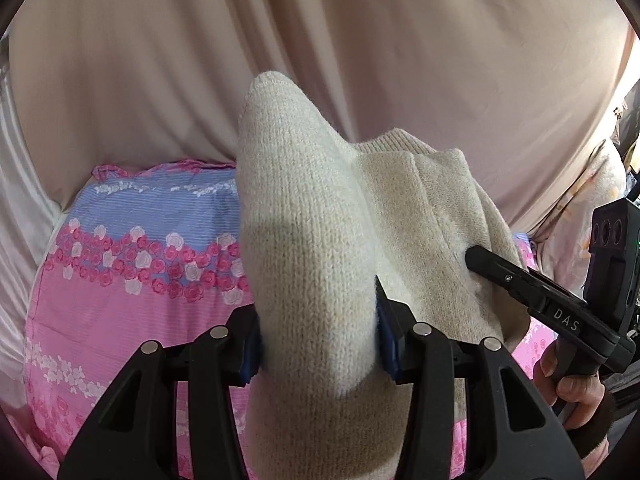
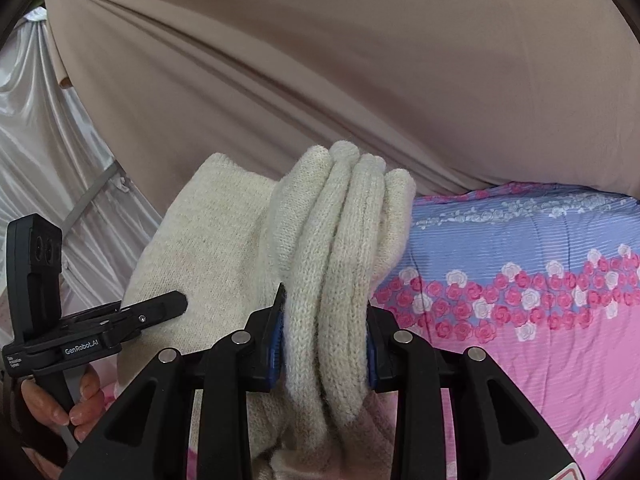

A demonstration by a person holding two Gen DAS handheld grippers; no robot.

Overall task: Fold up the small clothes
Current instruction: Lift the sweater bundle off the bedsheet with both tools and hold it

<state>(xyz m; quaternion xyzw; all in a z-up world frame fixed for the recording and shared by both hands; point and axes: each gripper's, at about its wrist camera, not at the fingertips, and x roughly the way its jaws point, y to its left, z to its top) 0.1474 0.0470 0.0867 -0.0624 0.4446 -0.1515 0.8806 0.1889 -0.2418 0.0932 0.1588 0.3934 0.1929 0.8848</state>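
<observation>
left wrist: cream knit (image 1: 312, 240) edge above floral bedding (image 1: 132, 280)

The left wrist view looks forward and down along its own fingers (image 1: 256, 336), very close to the knitted garment (image 1: 312, 240); the right wrist view does the same from the other side; both share the garment, the flowered bedsheet (image 1: 132, 280) and the beige curtain (image 1: 320, 40) across the upper frame.

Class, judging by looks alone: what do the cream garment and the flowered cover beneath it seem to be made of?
Cream garment: knitted yarn, probably wool or acrylic; visible stitch rows, fuzzy matte surface.
Flowered cover: thin woven fabric, perhaps cotton; printed roses, fine stripes, smooth matte finish.
</observation>
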